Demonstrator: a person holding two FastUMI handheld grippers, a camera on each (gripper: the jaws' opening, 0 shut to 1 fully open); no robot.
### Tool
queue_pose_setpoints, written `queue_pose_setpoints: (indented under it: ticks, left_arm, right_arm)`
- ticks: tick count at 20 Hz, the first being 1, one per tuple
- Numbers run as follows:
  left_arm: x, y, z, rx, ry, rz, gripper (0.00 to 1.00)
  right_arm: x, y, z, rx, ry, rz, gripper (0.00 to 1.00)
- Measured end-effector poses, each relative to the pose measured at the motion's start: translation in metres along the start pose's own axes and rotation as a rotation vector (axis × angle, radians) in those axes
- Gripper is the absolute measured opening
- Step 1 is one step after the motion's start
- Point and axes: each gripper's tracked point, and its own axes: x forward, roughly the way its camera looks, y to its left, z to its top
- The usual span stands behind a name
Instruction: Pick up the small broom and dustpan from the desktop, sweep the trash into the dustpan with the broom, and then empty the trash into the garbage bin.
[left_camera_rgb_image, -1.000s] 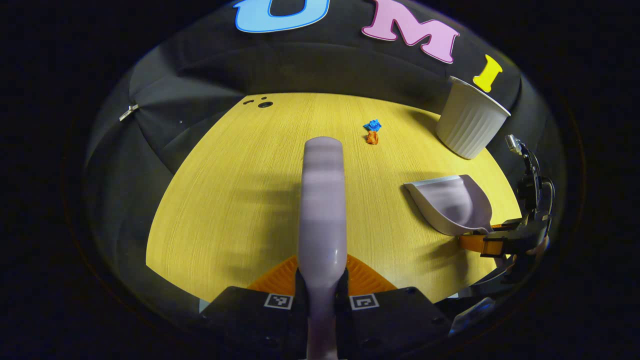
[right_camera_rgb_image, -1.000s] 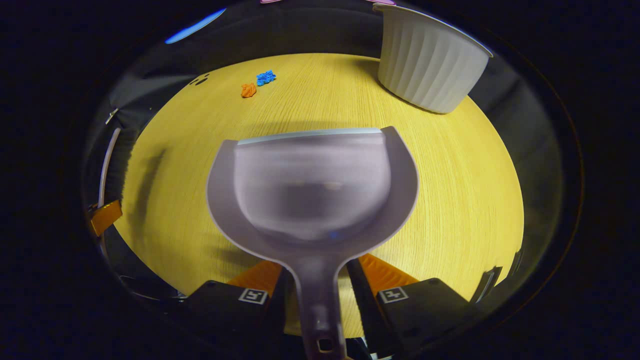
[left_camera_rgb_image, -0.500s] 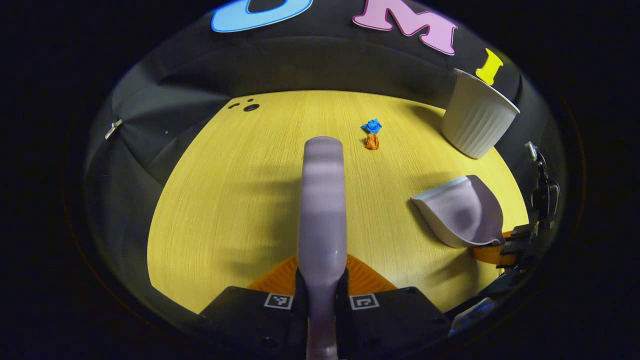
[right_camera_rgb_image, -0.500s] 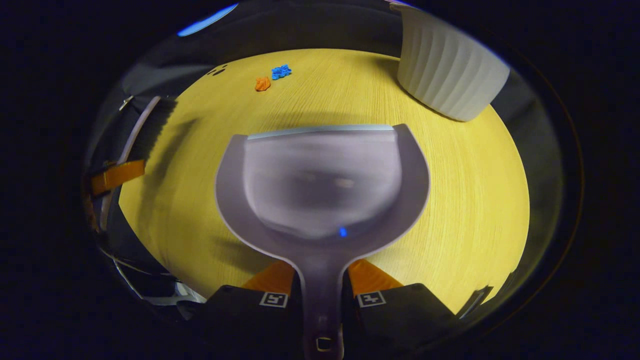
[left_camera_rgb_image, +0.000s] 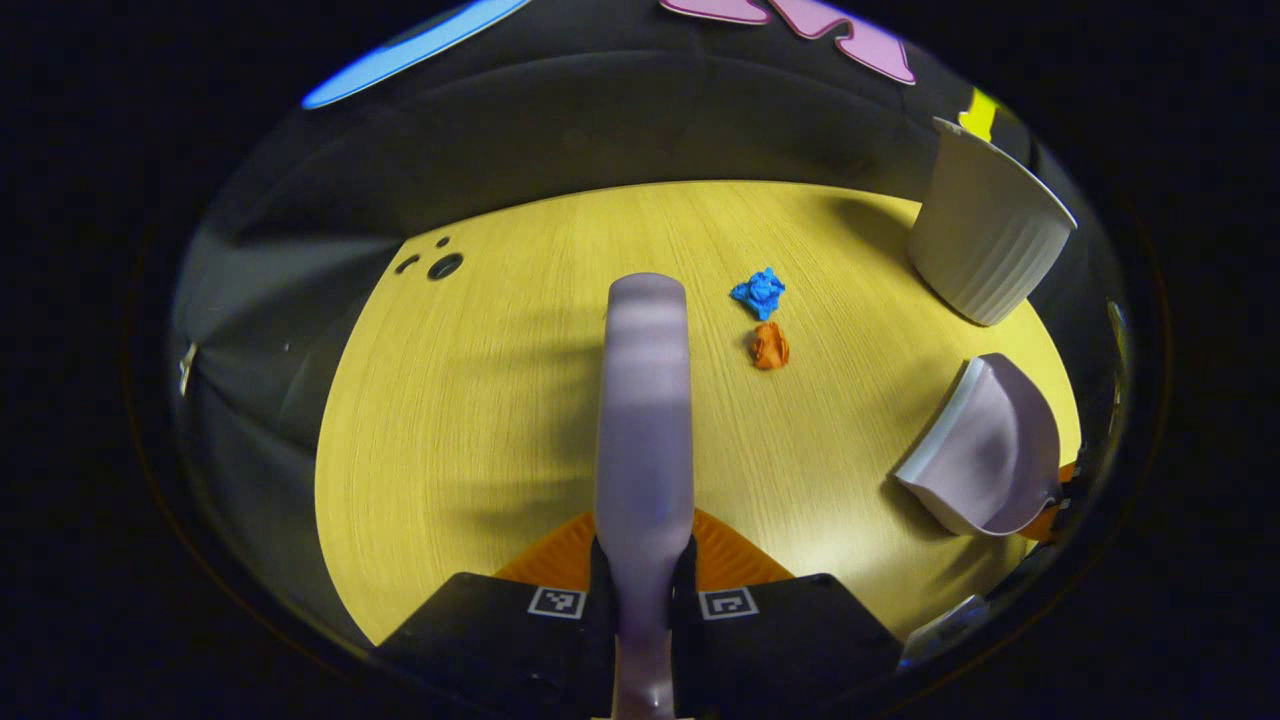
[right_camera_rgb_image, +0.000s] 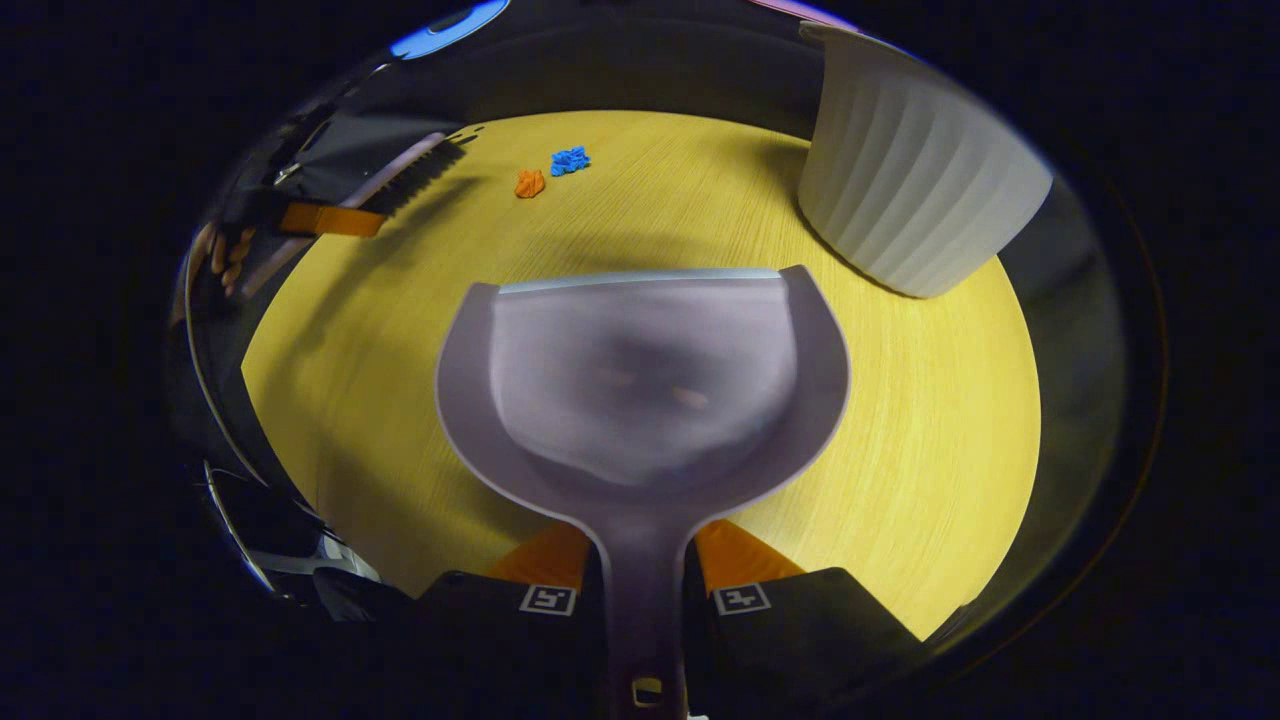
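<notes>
My left gripper (left_camera_rgb_image: 643, 560) is shut on the handle of the pale lilac broom (left_camera_rgb_image: 645, 420), which points forward above the yellow desktop (left_camera_rgb_image: 480, 400). Just right of the broom's far end lie a blue paper scrap (left_camera_rgb_image: 759, 293) and an orange scrap (left_camera_rgb_image: 770, 346). My right gripper (right_camera_rgb_image: 643, 560) is shut on the handle of the lilac dustpan (right_camera_rgb_image: 640, 380), held over the desktop with its lip facing away. In the right gripper view the broom's bristles (right_camera_rgb_image: 420, 175) show at the far left, left of the orange scrap (right_camera_rgb_image: 529, 183) and the blue scrap (right_camera_rgb_image: 570, 160). In the left gripper view the dustpan (left_camera_rgb_image: 985, 450) hangs at the right.
A white ribbed garbage bin (left_camera_rgb_image: 985, 240) stands at the desktop's far right corner, close beyond the dustpan in the right gripper view (right_camera_rgb_image: 910, 190). Small dark holes (left_camera_rgb_image: 440, 265) mark the desktop's far left. A hand (right_camera_rgb_image: 215, 255) holds the left gripper.
The left gripper has carried the broom forward and tilted down, so the scraps sit closer to it. In the right gripper view the broom has swung up toward the scraps, and the dustpan has turned slightly.
</notes>
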Motion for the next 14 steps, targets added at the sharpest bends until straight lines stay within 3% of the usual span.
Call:
queue_pose_setpoints:
  ticks: [5, 10, 14]
  left_arm:
    - [0.047, -0.004, 0.046, 0.144, 0.036, -0.009, 0.27]
    - [0.076, -0.008, 0.071, 0.332, 0.078, 0.001, 0.27]
    - [0.087, -0.031, 0.084, 0.463, 0.081, -0.064, 0.27]
  right_arm:
    - [-0.001, -0.016, 0.011, -0.035, -0.003, 0.016, 0.38]
    - [0.006, -0.026, 0.012, -0.054, 0.009, 0.025, 0.35]
    - [0.012, -0.025, 0.002, -0.087, 0.038, 0.044, 0.34]
